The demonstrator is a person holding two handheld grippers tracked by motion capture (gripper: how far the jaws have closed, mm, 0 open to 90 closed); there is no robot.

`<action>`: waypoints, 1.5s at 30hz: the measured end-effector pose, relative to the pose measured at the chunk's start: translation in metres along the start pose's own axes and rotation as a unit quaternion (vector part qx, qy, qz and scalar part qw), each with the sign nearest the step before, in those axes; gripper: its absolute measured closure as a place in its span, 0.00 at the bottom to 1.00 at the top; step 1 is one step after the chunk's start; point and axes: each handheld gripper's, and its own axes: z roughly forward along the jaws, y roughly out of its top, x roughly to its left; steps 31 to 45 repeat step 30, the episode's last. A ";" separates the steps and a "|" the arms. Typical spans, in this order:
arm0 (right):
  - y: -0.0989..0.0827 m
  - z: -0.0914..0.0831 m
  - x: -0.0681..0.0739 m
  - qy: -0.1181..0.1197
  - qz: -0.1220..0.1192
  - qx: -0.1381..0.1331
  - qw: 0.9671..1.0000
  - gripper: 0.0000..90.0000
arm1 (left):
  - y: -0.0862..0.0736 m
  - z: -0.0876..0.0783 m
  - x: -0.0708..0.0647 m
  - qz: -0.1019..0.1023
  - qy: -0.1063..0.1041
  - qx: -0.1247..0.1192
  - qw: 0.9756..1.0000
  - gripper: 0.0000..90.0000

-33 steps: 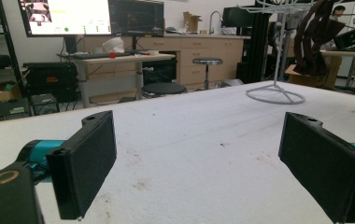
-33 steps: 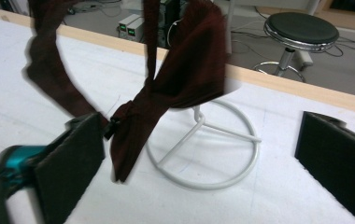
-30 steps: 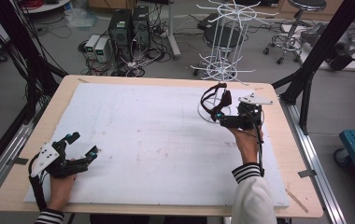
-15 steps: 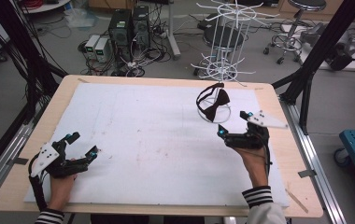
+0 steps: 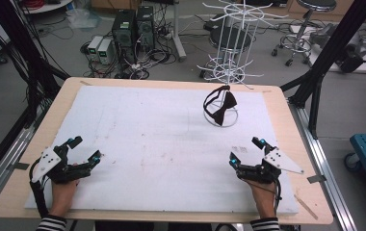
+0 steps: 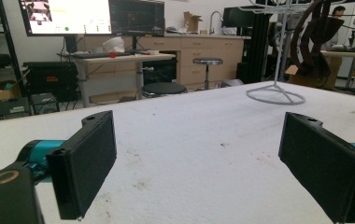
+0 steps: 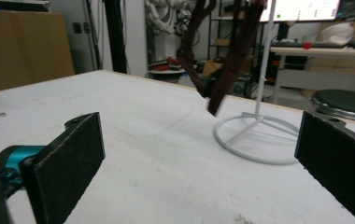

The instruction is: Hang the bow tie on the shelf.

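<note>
While both grippers rest wide open and empty on the worktop [image 5: 137, 125], left gripper [image 5: 82, 151] and right gripper [image 5: 246, 150], the bow tie [image 5: 221, 105] hangs on the wire stand [image 5: 229, 43], its top cut off in the right gripper view.

Bow tie [image 5: 221, 107] hangs on wire rack [image 5: 229, 43] at table's [image 5: 287, 130] far right. Left gripper [image 5: 84, 151] near-left corner, right gripper [image 5: 246, 151] near-right, well apart, rack beyond right one.
</note>
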 end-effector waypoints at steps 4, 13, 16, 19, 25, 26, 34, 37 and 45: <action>-0.012 -0.003 0.000 0.000 0.008 -0.009 1.000 0.01 | 0.000 0.000 -0.001 0.000 0.000 -0.002 1.000 0.13; -0.023 0.002 0.000 0.007 0.004 -0.012 1.000 0.01 | 0.000 0.000 -0.001 0.003 -0.001 -0.001 1.000 0.13; -0.023 0.002 0.000 0.007 0.010 -0.011 1.000 0.01 | 0.000 0.000 -0.001 0.004 -0.001 -0.001 1.000 0.13; -0.024 0.001 0.001 0.005 0.003 -0.014 1.000 0.01 | 0.000 0.000 -0.001 0.004 -0.001 -0.002 1.000 0.13; -0.024 0.001 0.001 0.004 -0.001 -0.018 1.000 0.01 | 0.000 0.000 -0.001 0.003 -0.001 -0.002 1.000 0.13; -0.024 0.001 0.002 0.004 0.000 -0.017 1.000 0.01 | 0.000 0.000 -0.001 0.003 -0.001 -0.002 1.000 0.13; -0.024 0.001 0.002 0.004 -0.004 -0.017 1.000 0.01 | 0.000 0.000 -0.001 0.003 -0.001 -0.002 1.000 0.13; -0.024 0.001 0.002 0.004 -0.004 -0.017 1.000 0.01 | 0.000 0.000 -0.001 0.003 -0.001 -0.002 1.000 0.13; -0.024 0.001 0.002 0.004 -0.004 -0.017 1.000 0.01 | 0.000 0.000 -0.001 0.003 -0.001 -0.002 1.000 0.13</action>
